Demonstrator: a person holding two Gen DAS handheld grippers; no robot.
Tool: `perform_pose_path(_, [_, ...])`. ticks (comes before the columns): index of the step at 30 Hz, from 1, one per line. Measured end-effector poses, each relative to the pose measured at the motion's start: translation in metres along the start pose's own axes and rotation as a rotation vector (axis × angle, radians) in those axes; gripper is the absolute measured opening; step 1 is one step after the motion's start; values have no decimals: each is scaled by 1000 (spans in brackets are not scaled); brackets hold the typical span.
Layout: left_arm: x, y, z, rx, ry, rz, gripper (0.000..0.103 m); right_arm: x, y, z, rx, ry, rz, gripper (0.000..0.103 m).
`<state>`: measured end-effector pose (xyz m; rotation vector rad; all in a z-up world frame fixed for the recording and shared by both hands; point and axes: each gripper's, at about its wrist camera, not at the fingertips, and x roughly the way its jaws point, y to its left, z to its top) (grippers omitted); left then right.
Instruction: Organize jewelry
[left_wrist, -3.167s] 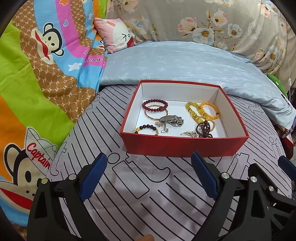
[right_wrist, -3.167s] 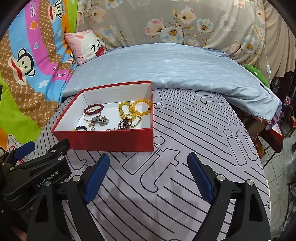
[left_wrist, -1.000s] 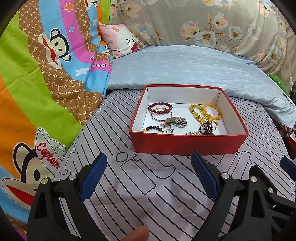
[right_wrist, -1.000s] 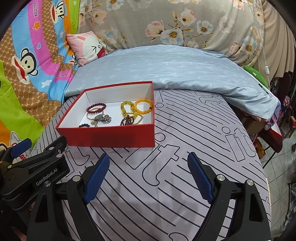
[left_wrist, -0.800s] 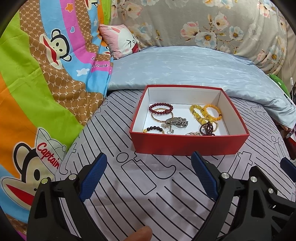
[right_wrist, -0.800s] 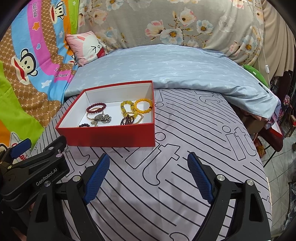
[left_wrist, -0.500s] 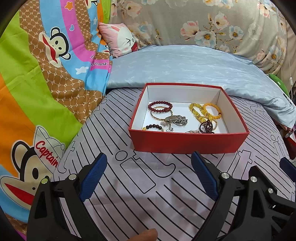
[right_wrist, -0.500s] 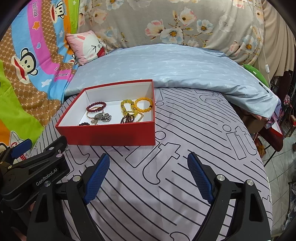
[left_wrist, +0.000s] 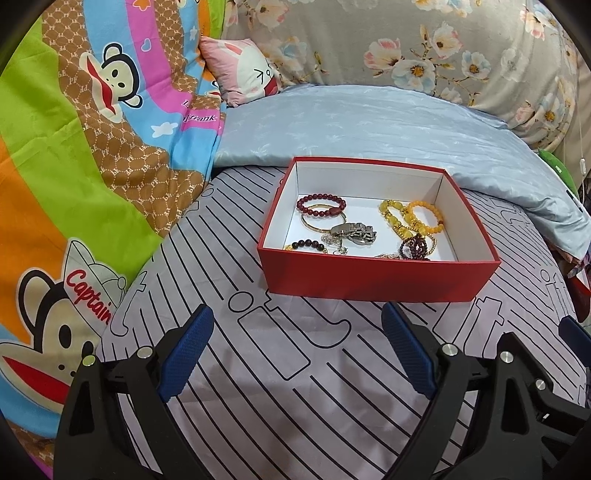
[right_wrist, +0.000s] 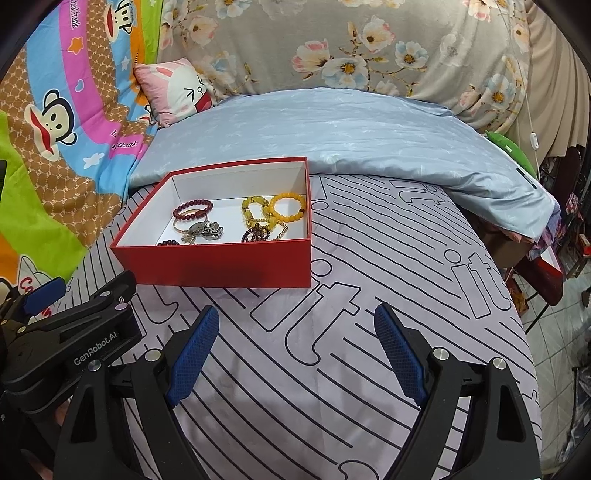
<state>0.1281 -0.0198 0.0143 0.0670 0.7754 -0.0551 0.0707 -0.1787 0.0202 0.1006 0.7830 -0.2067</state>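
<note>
Right now my left gripper (left_wrist: 297, 347) has its jaws spread wide with nothing between them, hovering over the striped bedsheet (left_wrist: 295, 398) and tilted down toward it. My right gripper (right_wrist: 295, 349) is in the same state: wide apart, empty, angled down at the sheet.

Out ahead of both sits the red box (left_wrist: 373, 278), lying flat on the bed with its long side across my view and its open top facing up. Everything I need is inside it, bunched together on the white floor: a dark red bead bracelet (left_wrist: 321, 205) toward the back left, a thin gold bangle (left_wrist: 314, 223) touching it, a silver watch band (left_wrist: 354, 232) near the middle, an orange bead bracelet (left_wrist: 424, 218) and a yellow bead bracelet (left_wrist: 393, 218) on the right, and a dark purple bead bracelet (left_wrist: 413, 245) close to the front wall.

From the left gripper the box lies ahead and slightly to the right; from the right gripper it lies ahead and well to the left. So I judge the left hand the better placed for a straight reach, over the near wall and down. The front wall partly hides the nearest pieces, so I would come in from above.
</note>
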Motion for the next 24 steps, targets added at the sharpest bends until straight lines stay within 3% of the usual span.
perform_pose_path(24, [2, -3, 2, 40, -12, -8, 88, 4, -3, -2, 23, 4, -10, 83])
